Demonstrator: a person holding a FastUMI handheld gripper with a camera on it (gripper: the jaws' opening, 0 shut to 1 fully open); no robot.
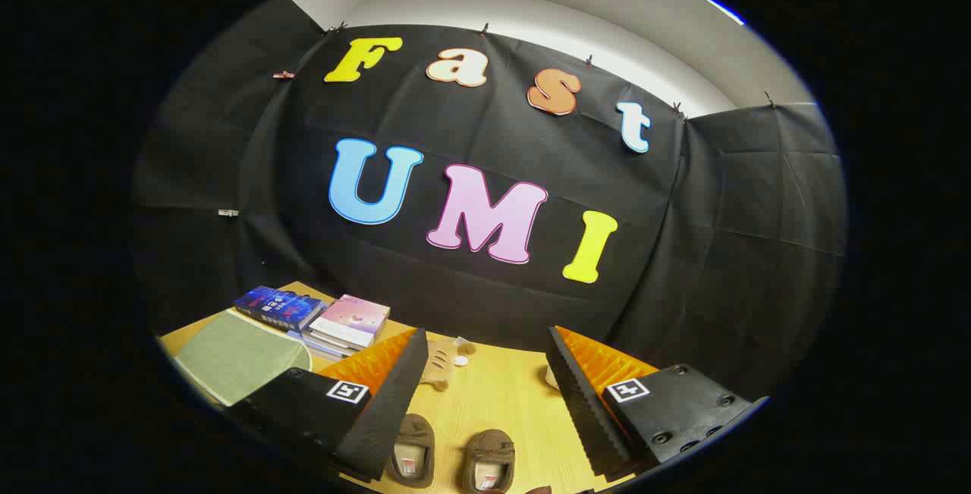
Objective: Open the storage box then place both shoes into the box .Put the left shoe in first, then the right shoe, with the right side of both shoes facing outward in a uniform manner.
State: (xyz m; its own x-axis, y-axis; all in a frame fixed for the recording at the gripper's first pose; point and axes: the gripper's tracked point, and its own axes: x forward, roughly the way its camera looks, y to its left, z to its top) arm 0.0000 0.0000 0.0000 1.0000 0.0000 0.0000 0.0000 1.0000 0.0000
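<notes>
Table (501, 395): wooden top, bearing everything listed below; landmark for all places.
Mat (239, 357): green, flat on the table's left part.
Books (315, 316): two stacks at the table's far-left edge, just beyond the mat.
Gripper (485, 395): raised above the table, fingers spread wide, holding nothing.
Shoes (451, 460): brown slipper pair side by side on the table's near edge, between and below the fingers, openings facing up.
Small clutter (447, 361): pale bits mid-table, too small to name.
Storage box: unseen.
Progress: seemingly at the start; box unopened, neither shoe lifted, all steps left.
</notes>
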